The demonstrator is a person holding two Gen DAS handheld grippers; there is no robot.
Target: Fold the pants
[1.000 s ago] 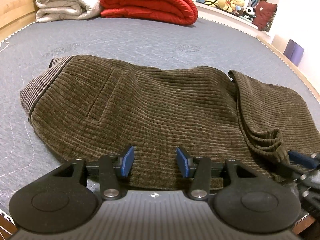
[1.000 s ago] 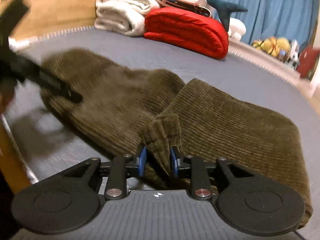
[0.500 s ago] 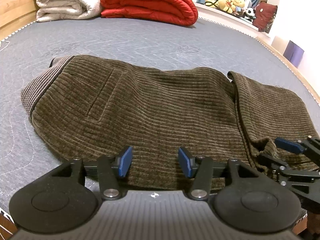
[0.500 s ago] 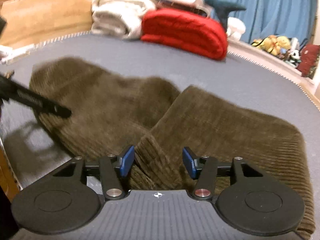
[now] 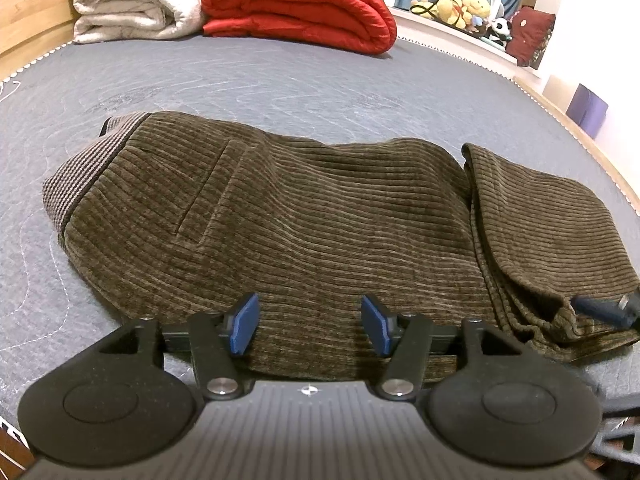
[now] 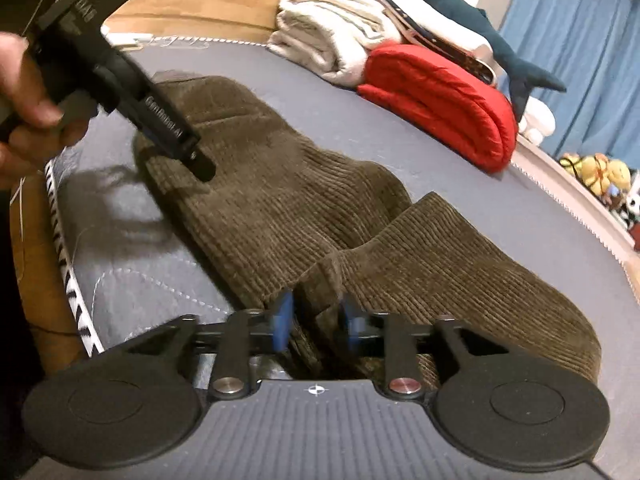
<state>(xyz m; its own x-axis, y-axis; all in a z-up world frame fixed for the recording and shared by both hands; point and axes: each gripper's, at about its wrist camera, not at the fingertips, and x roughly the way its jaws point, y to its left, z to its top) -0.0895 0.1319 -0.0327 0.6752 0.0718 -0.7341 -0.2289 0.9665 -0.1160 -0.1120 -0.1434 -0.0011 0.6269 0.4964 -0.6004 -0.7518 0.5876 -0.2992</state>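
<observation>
Brown corduroy pants (image 5: 312,208) lie folded on the grey bed cover (image 5: 280,76), waistband at the left, the legs doubled over at the right. My left gripper (image 5: 308,330) is open and empty, just above the pants' near edge. In the right wrist view the pants (image 6: 360,216) fill the middle. My right gripper (image 6: 316,322) is shut on a bunch of the folded leg edge. One of its fingertips (image 5: 600,308) shows at the right edge of the left wrist view. The left gripper's body (image 6: 120,80) hangs over the waist end.
A red quilt (image 5: 300,0) and a folded white blanket (image 5: 132,4) lie at the far side of the bed. Soft toys (image 5: 460,4) sit on a ledge beyond. The bed's wooden edge (image 6: 36,264) runs close on the near left.
My right gripper opened half a second ago and has now shut again on the folded leg edge. My left gripper stays open and has barely moved.
</observation>
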